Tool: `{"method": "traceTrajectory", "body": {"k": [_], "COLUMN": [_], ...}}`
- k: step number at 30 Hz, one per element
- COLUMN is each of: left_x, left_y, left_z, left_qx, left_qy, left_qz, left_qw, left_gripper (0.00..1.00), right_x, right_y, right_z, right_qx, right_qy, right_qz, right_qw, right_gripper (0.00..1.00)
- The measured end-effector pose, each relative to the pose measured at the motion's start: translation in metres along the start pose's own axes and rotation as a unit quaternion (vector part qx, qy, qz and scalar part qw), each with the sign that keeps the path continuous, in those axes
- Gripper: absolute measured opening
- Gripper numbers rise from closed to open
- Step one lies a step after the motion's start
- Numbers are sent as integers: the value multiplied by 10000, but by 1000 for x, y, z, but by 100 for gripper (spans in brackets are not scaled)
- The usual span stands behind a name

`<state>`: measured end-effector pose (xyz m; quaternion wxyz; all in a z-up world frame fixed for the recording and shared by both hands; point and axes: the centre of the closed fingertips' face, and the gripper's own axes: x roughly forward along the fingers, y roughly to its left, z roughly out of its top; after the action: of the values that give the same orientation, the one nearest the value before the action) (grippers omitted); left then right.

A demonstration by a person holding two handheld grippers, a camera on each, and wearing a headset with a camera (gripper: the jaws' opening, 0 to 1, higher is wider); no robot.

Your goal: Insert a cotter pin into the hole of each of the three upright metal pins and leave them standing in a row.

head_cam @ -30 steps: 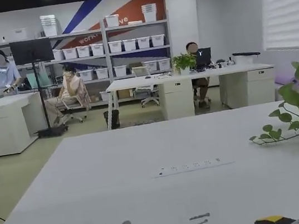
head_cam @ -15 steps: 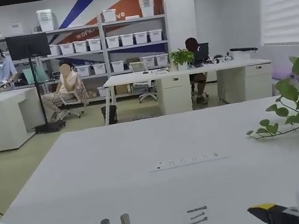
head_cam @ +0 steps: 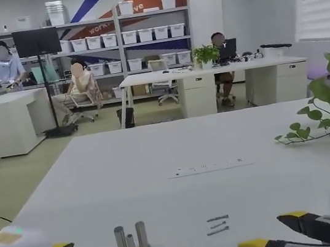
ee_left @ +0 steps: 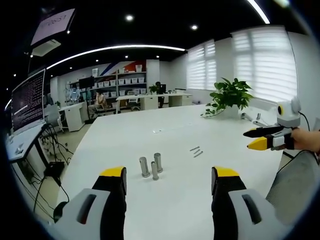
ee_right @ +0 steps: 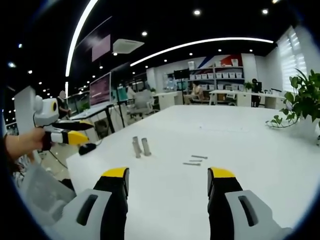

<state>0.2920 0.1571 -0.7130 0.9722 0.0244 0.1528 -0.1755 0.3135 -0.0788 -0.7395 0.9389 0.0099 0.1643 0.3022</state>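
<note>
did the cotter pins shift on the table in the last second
No. The cotter pins keep the same gap to the upright metal pins; only the camera shifted.

I see grey pins ahead of my yellow-tipped left claw, on the white table.
</note>
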Motion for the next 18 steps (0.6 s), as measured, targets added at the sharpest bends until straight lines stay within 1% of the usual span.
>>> {"method": "traceTrajectory", "body": {"k": [9, 16, 18], "left_x": [-1, 0, 1], "left_y": [0, -1, 2], "left_z": [0, 2, 1], "left_qx": [-55, -135, -81], "left_qy": [-36, -63, -14], "left_qz": [76, 90, 72], "left_qw": [9999, 9998, 9999], "left_gripper": [66, 66, 66], "right_x": [-2, -3, -2], "right_y": [-5, -5, -5], "right_z": [0, 2, 2], "right_qx": [-28, -13, -62], "right_qy": [-22, -70, -24], "right_qz": [-76, -84, -81], "right_qw": [10000, 9999, 9999], "right_gripper": [63, 63, 63]}}
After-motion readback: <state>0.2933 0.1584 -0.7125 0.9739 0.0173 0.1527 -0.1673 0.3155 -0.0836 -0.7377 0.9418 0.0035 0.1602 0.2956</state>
